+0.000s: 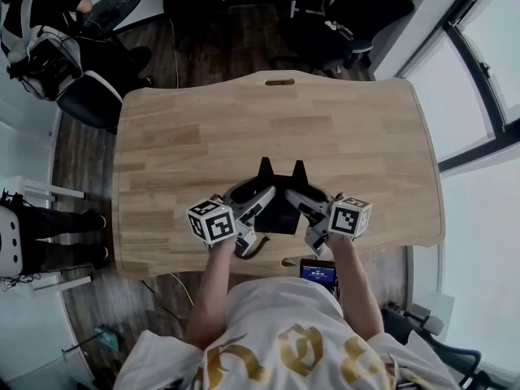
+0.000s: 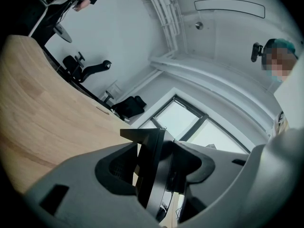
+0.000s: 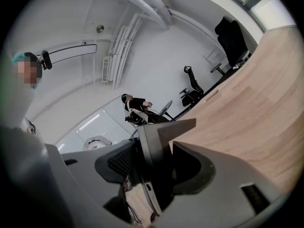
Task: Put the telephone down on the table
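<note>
The telephone [image 1: 279, 214] is a flat black slab held between my two grippers, just above the near part of the wooden table [image 1: 244, 120]. My left gripper [image 1: 264, 169] is shut on its left side, and my right gripper [image 1: 299, 171] is shut on its right side. In the left gripper view the telephone [image 2: 157, 194] shows edge-on as a thin dark strip, pinched at the left gripper [image 2: 153, 136]. In the right gripper view the telephone [image 3: 148, 190] is likewise clamped at the right gripper [image 3: 160, 131]. Both views tilt up toward the ceiling. The telephone's face is hidden.
A small lit screen [image 1: 318, 271] sits at my waist below the table's front edge. Office chairs [image 1: 341, 31] stand beyond the far edge. A person [image 1: 45, 31] sits at the far left by a round table. Windows [image 1: 479, 80] run along the right.
</note>
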`<state>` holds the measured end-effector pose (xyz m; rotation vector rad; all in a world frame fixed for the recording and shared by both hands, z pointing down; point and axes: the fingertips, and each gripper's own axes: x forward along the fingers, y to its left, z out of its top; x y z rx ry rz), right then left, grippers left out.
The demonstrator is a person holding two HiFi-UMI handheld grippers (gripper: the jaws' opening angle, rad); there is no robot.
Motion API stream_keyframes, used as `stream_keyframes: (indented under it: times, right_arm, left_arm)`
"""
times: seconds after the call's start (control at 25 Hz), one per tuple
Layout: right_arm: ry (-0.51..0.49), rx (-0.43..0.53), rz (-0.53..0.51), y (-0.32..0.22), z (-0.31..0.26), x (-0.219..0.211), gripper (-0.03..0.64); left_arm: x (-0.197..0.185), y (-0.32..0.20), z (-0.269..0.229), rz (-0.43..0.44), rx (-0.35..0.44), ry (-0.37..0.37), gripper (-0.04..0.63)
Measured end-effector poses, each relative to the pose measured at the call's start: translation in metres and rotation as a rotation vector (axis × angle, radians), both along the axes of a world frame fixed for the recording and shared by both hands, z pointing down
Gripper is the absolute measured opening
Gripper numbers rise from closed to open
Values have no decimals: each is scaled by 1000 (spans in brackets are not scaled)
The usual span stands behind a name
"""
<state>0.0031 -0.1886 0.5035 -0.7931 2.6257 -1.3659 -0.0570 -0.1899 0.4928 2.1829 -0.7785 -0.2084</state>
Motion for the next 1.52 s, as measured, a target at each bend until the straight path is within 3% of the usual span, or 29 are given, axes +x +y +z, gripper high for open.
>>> stream_keyframes:
  times: [0.72, 1.52]
  right_arm:
    - [29, -112, -44, -30, 54, 6, 232]
    - [72, -166, -83, -49, 98, 4, 230]
  left_arm:
    - [8, -30, 55, 4, -105, -9, 215]
    - [4, -48, 101, -19, -189, -1, 213]
